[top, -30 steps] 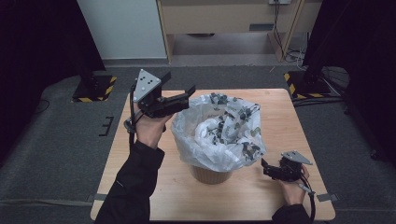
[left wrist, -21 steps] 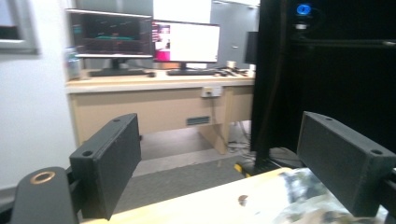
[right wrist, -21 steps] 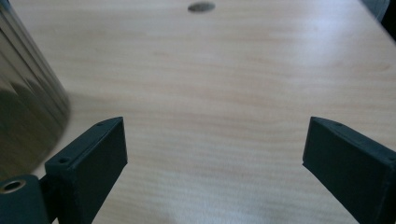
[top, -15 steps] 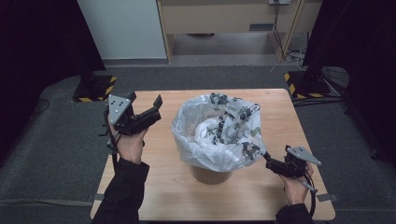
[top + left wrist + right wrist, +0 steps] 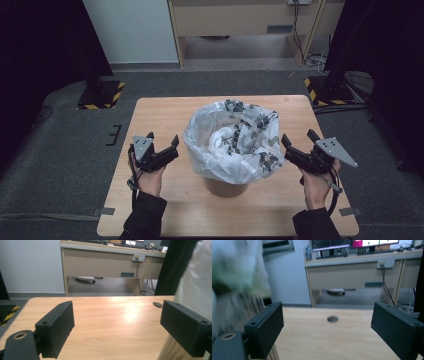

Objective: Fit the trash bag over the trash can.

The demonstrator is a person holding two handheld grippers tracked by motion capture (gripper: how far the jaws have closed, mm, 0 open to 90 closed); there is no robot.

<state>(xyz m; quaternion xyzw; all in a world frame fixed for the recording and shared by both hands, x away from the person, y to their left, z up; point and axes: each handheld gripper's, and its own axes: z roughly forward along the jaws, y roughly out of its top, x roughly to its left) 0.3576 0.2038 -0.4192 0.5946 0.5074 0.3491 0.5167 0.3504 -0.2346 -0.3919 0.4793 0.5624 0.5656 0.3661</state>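
Note:
A tan bin [image 5: 225, 186] lined with a white plastic bag [image 5: 231, 145] printed with dark marks stands mid-table. My left gripper [image 5: 162, 138] is held just above the table [image 5: 150, 112], left of the bag and apart from it, open and empty. At the bag's right side my right gripper [image 5: 298, 137] is also open and empty. In the left gripper view the left gripper [image 5: 120, 327] has its jaws wide over bare wood, with the bag [image 5: 197, 277] at the right edge. In the right gripper view the right gripper [image 5: 329, 332] is spread wide, the bag [image 5: 237, 277] blurred at left.
The table has a small round hole [image 5: 332, 319] near its far right corner. Beyond it lie grey carpet, a wooden desk [image 5: 105, 262] with cables, and yellow-black striped stand bases [image 5: 102, 95] on the floor at both sides.
My left gripper has come down and back from beside the bag's upper left rim to low at its left. The right gripper has shifted slightly forward.

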